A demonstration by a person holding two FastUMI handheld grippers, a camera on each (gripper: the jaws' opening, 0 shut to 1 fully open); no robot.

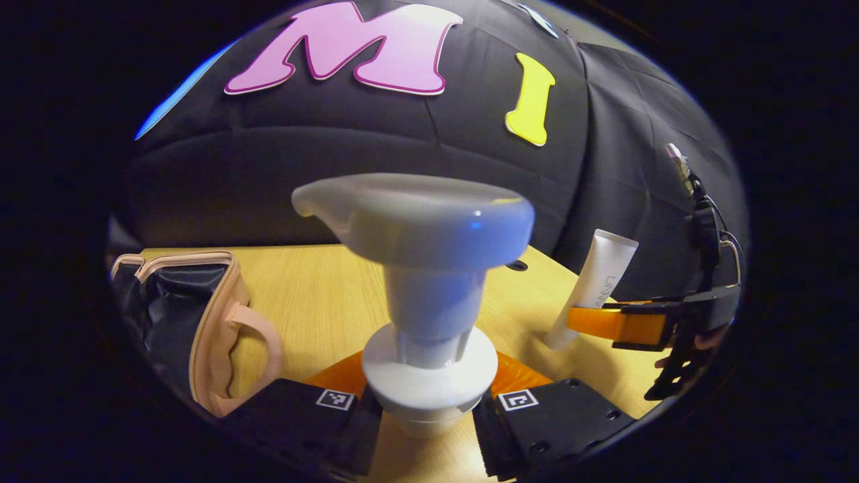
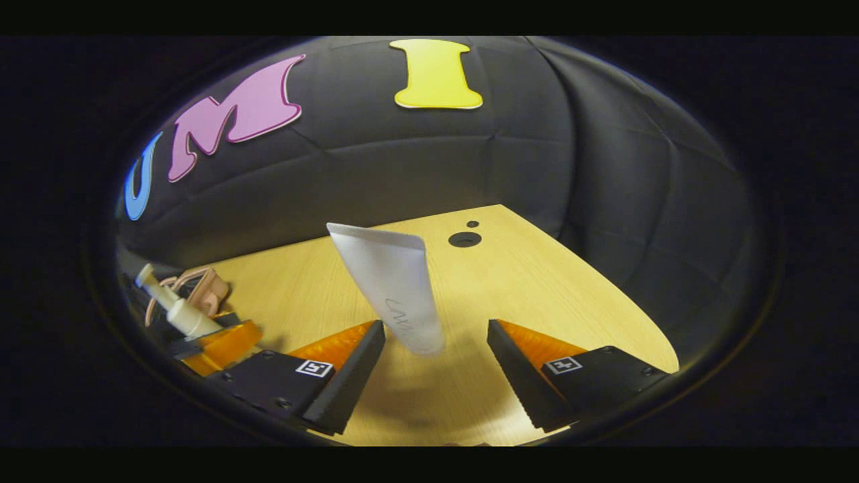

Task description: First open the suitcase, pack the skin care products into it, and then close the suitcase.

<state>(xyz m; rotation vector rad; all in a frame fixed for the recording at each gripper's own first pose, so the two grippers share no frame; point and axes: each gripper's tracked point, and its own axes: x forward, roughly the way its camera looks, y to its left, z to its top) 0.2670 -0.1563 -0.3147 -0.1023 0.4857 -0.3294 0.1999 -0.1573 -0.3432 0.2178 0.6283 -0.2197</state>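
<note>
My left gripper (image 1: 429,409) is clenched on the pump bottle (image 1: 429,376): both jaws press on its collar from either side, and the bottle stands up along the jaws' forward line with its pump head (image 1: 416,218) directly ahead of my camera and its spout pointing to the left of the jaws. The open suitcase (image 1: 194,329), with a pink rim and dark lining, lies ahead and to the left of these jaws, resting on the desk (image 1: 322,295).

My right gripper (image 2: 436,376) is released, its jaws spread wide. The white tube (image 2: 396,295) sits between them, its lower end closer to the left jaw and with a clear gap to the right jaw. Its long axis runs away from the jaws and up, leaning a little to the left, with the flat crimped end farthest from me. From the left gripper view, the tube looks tilted and seems to rest one end on the desk, though I can't tell exactly how it is propped.

The coming move, I judge, turns on that offset: the right jaws are already astride the tube and need only to center and close across its narrow width. The suitcase is far to the left of the right jaws, beyond the left gripper, so the left hand is nearer for packing.
</note>
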